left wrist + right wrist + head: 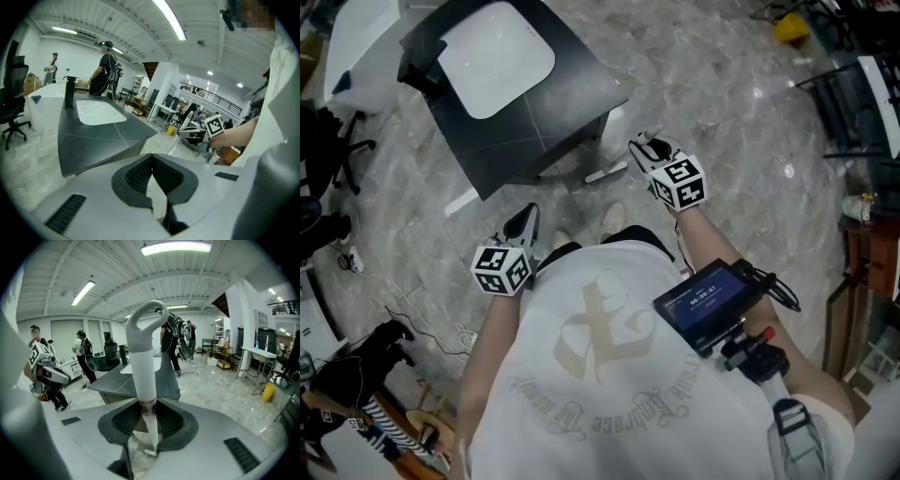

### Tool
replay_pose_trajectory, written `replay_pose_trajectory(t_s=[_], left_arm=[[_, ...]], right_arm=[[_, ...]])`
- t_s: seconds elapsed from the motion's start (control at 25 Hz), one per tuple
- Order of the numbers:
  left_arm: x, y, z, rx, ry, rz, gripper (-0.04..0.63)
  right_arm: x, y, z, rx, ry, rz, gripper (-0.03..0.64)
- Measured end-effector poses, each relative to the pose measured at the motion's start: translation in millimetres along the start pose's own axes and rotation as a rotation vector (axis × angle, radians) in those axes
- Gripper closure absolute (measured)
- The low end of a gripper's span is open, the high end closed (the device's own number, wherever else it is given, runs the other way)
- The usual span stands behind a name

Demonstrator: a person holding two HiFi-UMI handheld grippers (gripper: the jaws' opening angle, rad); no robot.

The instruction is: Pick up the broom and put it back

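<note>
Right gripper view: right gripper (149,420) clamps the broom (143,366) by its smooth white tubular handle, which ends in a grey hooked loop, between ribbed black pads. Left gripper (151,161): jaws pressed together, empty. Dark matte counter (534,112) with white basin (495,58); glossy grey marbled floor (722,122).

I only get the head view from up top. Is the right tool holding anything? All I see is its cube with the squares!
Observer: Yes. The right gripper view shows the right tool clamped on a white broom handle that stands upright.
Operator: What's at the top of it?
Observer: A grey loop-shaped grip for hanging it up.
Operator: Is the left tool helping?
Observer: No. The left gripper view shows the left tool with its pads together and nothing between them.
</note>
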State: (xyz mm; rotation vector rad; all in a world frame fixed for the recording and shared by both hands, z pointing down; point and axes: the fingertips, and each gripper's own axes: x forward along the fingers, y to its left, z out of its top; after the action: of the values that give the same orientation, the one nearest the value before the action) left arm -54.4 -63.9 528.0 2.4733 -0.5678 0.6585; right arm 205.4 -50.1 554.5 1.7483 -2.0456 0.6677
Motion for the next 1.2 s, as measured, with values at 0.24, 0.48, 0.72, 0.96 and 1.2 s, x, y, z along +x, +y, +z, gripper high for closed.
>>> replay_pose_trajectory(t_s=[0.24,0.48,0.72,0.96,1.2], left_arm=[[-9,-16,5,0.046,-0.002,-0.075,0.583],[6,-22,8,0.085,0.007,-0.132,0.583],[-14,-30,11,0.079,-0.011,-0.216,0.583],[7,-54,15,0.138,-0.008,-0.290,0.583],[10,-74,20,0.178,-0.007,-0.362,0.583]], right_arm=[[-43,15,23,0.009,-0.068,-0.051,0.503],[-63,14,36,0.007,-0.117,-0.088,0.505],[-108,41,60,-0.002,-0.188,-0.161,0.505],[-145,30,68,0.012,-0.261,-0.217,0.505],[-185,37,79,0.029,-0.311,-0.263,0.505]])
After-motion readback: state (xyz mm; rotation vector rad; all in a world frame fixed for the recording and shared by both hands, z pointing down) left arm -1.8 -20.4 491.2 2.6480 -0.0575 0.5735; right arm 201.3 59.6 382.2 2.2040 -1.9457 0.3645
